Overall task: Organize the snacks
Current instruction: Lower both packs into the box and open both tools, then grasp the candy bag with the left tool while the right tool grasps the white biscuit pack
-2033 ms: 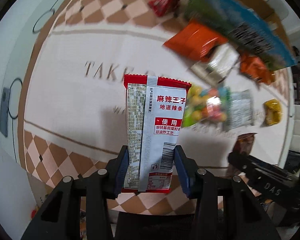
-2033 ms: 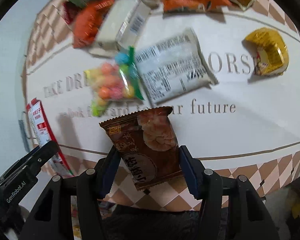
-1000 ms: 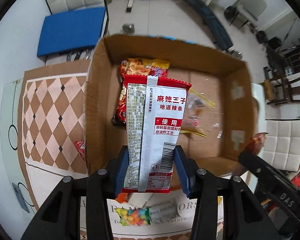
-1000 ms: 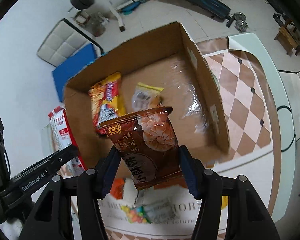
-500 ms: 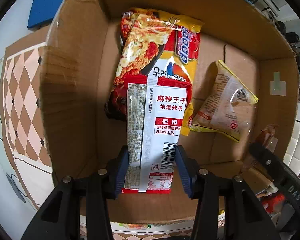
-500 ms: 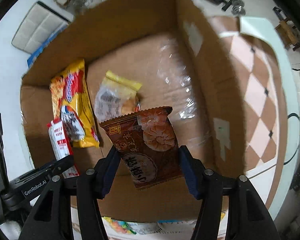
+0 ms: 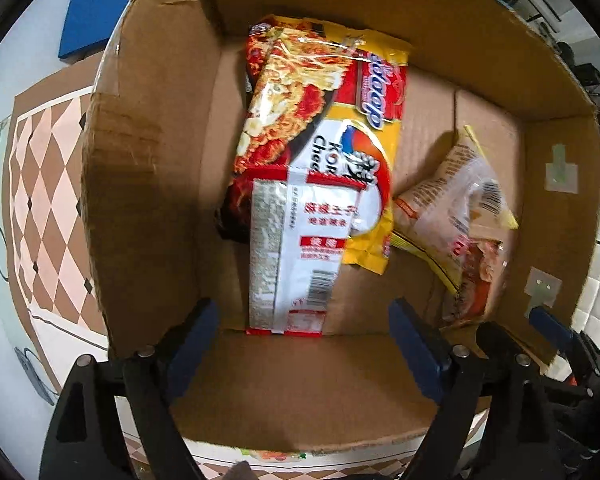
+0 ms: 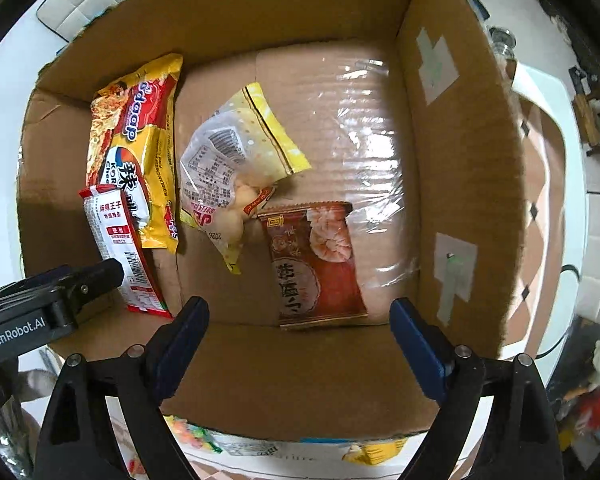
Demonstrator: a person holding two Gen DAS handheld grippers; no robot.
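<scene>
4 snack packs (image 8: 314,264) flat in cardboard box (image 8: 460,184), right half bare, both grippers' jaws just spread, empty.

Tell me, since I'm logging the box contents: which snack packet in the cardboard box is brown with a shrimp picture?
The brown shrimp-print packet, lying flat nearest the open right gripper; the other packets are yellow, red-and-white or clear with yellow edging.

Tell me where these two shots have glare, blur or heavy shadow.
Right wrist view: glare on the clear tape across the cardboard box floor, packets sharp. Left wrist view: red and white packet motion-blurred, its print unreadable; deep shadow on the box's left wall. Both views: fisheye bends the box edges.
</scene>
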